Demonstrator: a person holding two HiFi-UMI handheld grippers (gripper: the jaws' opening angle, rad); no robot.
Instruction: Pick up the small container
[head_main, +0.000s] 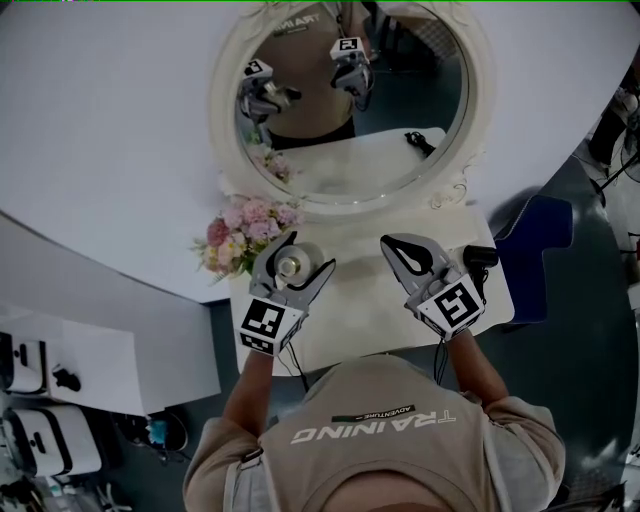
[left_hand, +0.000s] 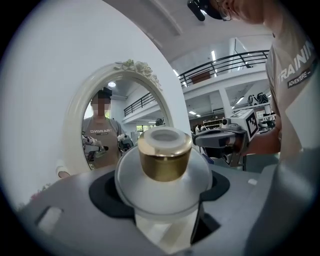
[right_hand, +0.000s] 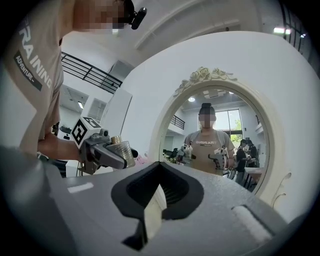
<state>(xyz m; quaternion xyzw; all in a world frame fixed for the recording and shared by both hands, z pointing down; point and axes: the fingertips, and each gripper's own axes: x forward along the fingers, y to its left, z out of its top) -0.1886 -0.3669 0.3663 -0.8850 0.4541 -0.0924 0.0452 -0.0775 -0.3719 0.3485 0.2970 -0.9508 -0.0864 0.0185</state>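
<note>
Gold-capped small container (left_hand: 164, 165) clamped in my left gripper (head_main: 303, 258), over the white bench (head_main: 370, 315) in front of an oval mirror (head_main: 350, 90).
The left fingers press its pale body from both sides below the cap. My right gripper (right_hand: 151, 202) is near, its fingers shut together on nothing. To lift well, I would squeeze evenly and rise straight up, container upright, clear of the pink flowers (head_main: 240, 232).
</note>
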